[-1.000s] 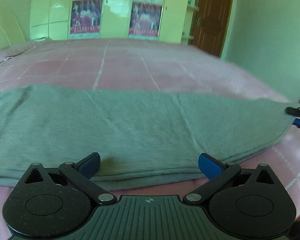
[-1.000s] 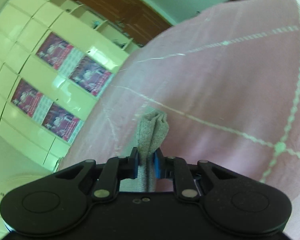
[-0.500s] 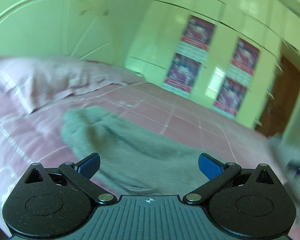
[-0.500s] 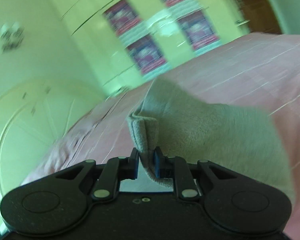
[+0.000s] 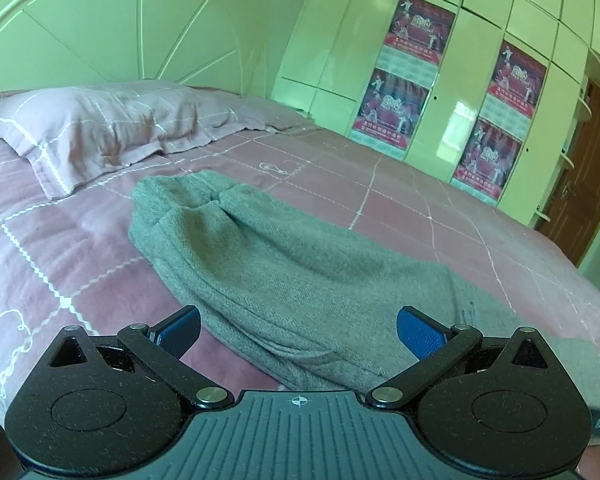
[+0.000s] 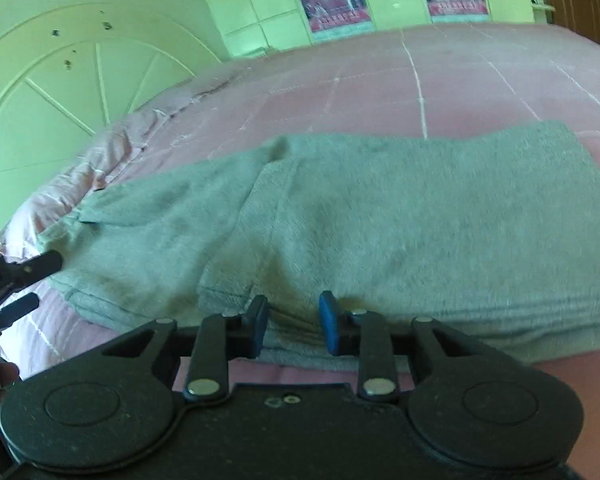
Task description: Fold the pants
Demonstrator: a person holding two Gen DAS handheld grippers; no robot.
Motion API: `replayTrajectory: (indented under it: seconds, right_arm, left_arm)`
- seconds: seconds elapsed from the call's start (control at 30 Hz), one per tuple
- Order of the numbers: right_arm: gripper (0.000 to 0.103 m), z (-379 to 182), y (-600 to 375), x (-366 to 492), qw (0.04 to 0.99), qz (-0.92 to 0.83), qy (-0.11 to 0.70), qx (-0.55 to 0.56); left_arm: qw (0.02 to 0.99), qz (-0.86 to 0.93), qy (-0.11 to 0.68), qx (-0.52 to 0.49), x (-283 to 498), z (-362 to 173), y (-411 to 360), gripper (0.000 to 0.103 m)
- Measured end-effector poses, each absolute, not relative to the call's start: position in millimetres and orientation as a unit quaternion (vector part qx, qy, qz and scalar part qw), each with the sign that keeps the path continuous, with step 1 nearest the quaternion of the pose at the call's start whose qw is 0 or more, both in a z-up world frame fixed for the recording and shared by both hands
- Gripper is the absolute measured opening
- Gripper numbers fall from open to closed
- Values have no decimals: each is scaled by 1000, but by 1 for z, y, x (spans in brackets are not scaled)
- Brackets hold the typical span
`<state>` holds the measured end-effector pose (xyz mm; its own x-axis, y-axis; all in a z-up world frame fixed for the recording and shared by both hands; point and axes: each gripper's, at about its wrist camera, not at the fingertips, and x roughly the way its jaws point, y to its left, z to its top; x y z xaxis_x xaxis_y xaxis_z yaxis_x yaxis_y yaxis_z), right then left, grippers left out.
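One fold done: grey pants (image 6: 380, 216) now doubled on pink bed (image 5: 400, 208), 12 o'clock of my right gripper (image 6: 293, 322), which has let go, jaws apart. My left gripper (image 5: 298, 330) wide, empty. Next fold pending.

Only lettering is on the posters (image 5: 416, 28) stuck to the wardrobe doors (image 5: 466, 92), looks like big digits but too blurry to read tbh. Nothing else has text afaict.

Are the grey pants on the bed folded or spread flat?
Folded: the pants lie doubled, an upper layer's edge crossing the lower one.
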<state>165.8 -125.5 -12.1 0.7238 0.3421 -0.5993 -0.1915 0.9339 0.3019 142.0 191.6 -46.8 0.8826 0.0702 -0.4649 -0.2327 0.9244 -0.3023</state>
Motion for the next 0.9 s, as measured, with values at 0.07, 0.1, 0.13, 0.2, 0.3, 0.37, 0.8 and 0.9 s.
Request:
replayTrajectory:
  seconds: [0.07,0.1,0.13,0.2,0.3,0.37,0.8,0.9]
  right_arm:
    - [22,4,-142,155,944,114,282,127]
    - [24,10,-153,151,952,96,260,132]
    - [24,13,-165,150,955,77,248,140]
    - [24,10,-196,149,961,25,237,142]
    - [15,-23,-254,160,932,-33,307,188]
    - [5,-32,-286,155,915,-6,304,265]
    - [27,-22,-301,160,927,9,278,253]
    - [28,-7,-300,182,932,12,264,249]
  left_arm:
    - [952,82,232,-183,139,-47,193,103]
    - [951,85,232,-186,139,-47,195,103]
    - [950,88,233,-189,138,-47,197,103]
    - [948,90,236,-195,138,-48,200,103]
    - [947,90,239,-194,139,-49,199,103]
    - [948,87,242,-188,140,-50,196,103]
    - [952,84,255,-145,147,-50,171,103]
    - [955,115,245,-121,146,-48,168,103]
